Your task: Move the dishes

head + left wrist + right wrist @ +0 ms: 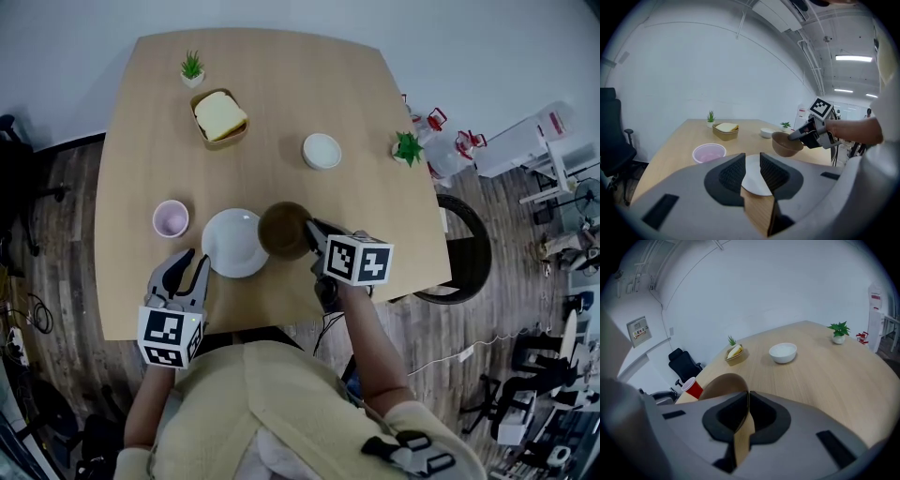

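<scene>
Right gripper [747, 397]: jaws narrowed to a thin slit, pinched on the near rim of the brown bowl [723, 383]. The rim wall runs straight down between the pads. In the head view this gripper [314, 230] comes in from the bowl's right side. The bowl [281, 230] sits near the middle of the table [281, 94], and its left edge overlaps the right edge of the white plate [234, 242]. The left gripper view shows the bowl [785, 144] tilted and apparently clear of the tabletop, hanging from the right gripper [801, 136].

Left gripper [752, 164]: jaws moderately apart, nothing gripped. The white plate [753, 180] and the table's near edge show through the gap. From above, its tips [190, 270] are just beside the plate's left rim, above the near edge of the table.

Further out: pink cup [171, 218] lies left of the plate, near it but apart. Small white bowl [322, 150] stands beyond the brown bowl, well apart. Tan container [219, 117] with a pale yellow block in it sits toward the far left. One small potted plant [192, 67] is just behind it; a second plant [407, 147] stands at the right edge.
</scene>
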A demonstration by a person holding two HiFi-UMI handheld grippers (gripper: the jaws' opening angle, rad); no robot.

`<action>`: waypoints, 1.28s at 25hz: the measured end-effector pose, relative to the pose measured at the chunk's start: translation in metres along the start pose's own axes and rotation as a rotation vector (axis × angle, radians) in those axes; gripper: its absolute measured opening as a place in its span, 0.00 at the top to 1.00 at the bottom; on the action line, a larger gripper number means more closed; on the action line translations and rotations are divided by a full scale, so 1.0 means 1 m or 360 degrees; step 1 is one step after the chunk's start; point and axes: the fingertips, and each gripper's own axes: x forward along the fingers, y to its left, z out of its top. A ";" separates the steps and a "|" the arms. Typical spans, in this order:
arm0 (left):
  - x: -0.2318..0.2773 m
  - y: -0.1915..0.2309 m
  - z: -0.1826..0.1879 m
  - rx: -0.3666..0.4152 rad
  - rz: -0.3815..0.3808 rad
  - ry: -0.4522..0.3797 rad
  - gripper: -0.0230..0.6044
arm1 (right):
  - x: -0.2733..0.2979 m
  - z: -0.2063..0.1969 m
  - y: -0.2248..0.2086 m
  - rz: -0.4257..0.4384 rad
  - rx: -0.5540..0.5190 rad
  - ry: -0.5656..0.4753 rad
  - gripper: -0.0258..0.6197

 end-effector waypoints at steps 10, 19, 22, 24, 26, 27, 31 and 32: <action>0.013 -0.017 0.005 0.0046 -0.0095 0.0013 0.80 | -0.017 -0.006 -0.077 -0.0239 0.0211 -0.0045 0.91; 0.017 -0.020 0.004 0.0061 -0.0105 0.0025 0.80 | -0.039 -0.012 -0.124 -0.0364 0.0408 -0.0092 0.91; 0.020 -0.022 0.005 0.0066 -0.0110 0.0027 0.80 | -0.043 -0.016 -0.133 -0.0399 0.0462 -0.0098 0.91; 0.022 -0.023 0.007 0.0071 -0.0115 0.0024 0.80 | -0.046 -0.019 -0.138 -0.0418 0.0502 -0.0105 0.91; 0.023 -0.024 0.009 0.0076 -0.0121 0.0022 0.80 | -0.050 -0.022 -0.141 -0.0431 0.0540 -0.0111 0.91; 0.024 -0.024 0.010 0.0079 -0.0123 0.0021 0.80 | -0.051 -0.023 -0.142 -0.0439 0.0555 -0.0114 0.91; 0.030 -0.028 0.011 0.0089 -0.0139 0.0025 0.80 | -0.060 -0.029 -0.152 -0.0474 0.0595 -0.0143 0.91; 0.032 -0.030 0.011 0.0096 -0.0147 0.0028 0.80 | -0.063 -0.030 -0.155 -0.0479 0.0604 -0.0162 0.91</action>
